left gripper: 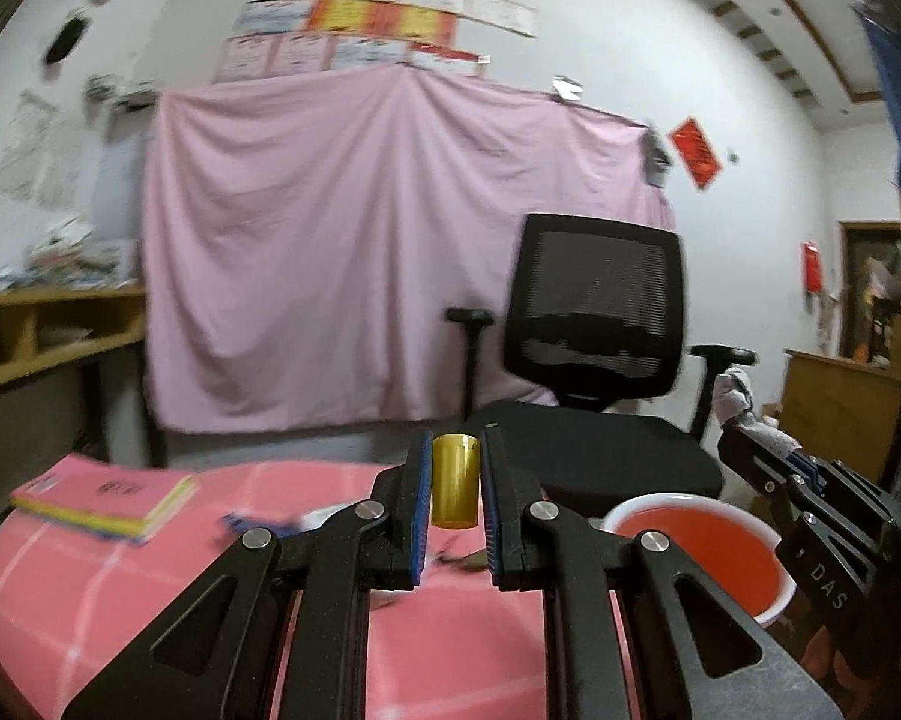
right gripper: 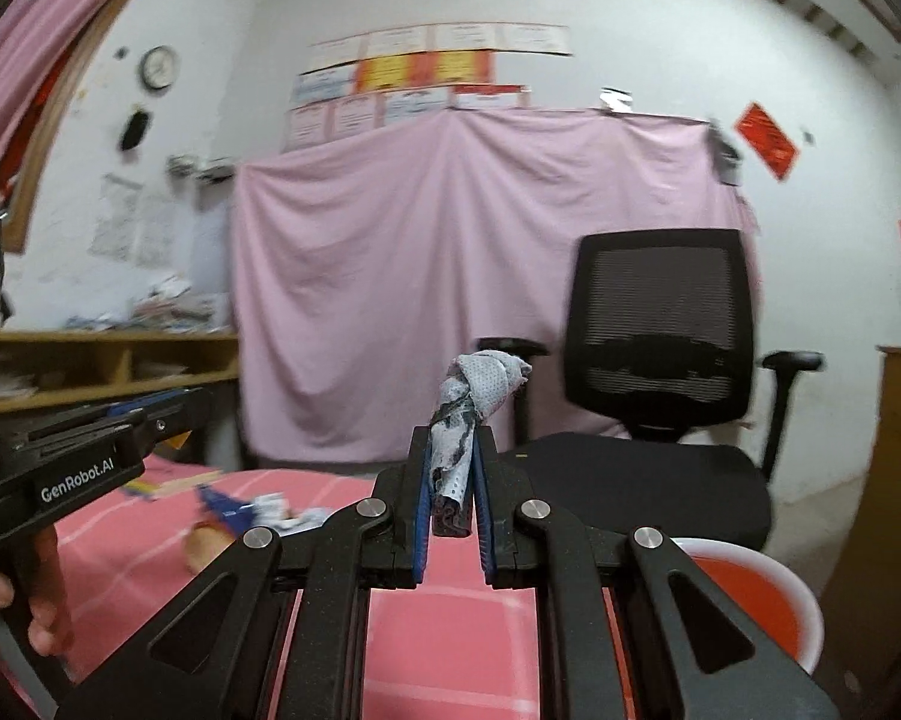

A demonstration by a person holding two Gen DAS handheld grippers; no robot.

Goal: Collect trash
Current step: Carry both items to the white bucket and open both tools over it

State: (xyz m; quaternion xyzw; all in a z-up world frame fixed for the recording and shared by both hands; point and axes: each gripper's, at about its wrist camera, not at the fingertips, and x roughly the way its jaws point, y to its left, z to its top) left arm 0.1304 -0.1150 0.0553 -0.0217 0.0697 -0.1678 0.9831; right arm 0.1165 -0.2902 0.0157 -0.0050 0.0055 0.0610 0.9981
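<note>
You have 2 loads in hand. Your left gripper (left gripper: pixel 456 480) is clamped on a small yellow cylinder (left gripper: pixel 455 479), which stands upright between the blue pads with its top just clear of the fingertips. Your right gripper (right gripper: pixel 452 480) is clamped on a crumpled grey wipe (right gripper: pixel 477 396); its stained lower part sits between the pads and the loose upper part pokes up past the fingertips.

Both claws are lifted above the pink tablecloth (left gripper: pixel 120 600) and point roughly level. The white bin with the red liner (left gripper: pixel 699 540) sits below and to the right of your left claw; from the right claw it lies low and to the right (right gripper: pixel 768 594), partly hidden by the linkage.

The step in hand looks like carrying both pieces to that bin. Keep both squeezes firm until each claw is over the opening. Bring the right claw over first, since it is the nearer 1, and tip its nose down so the wipe falls away from the pads instead of catching on them. The cylinder is smooth and may roll, so release it low inside the rim, not from high up.

More scraps (right gripper: pixel 258 510) lie on the cloth below and left of the right claw, near a pink book (left gripper: pixel 102 498); leave the book.
</note>
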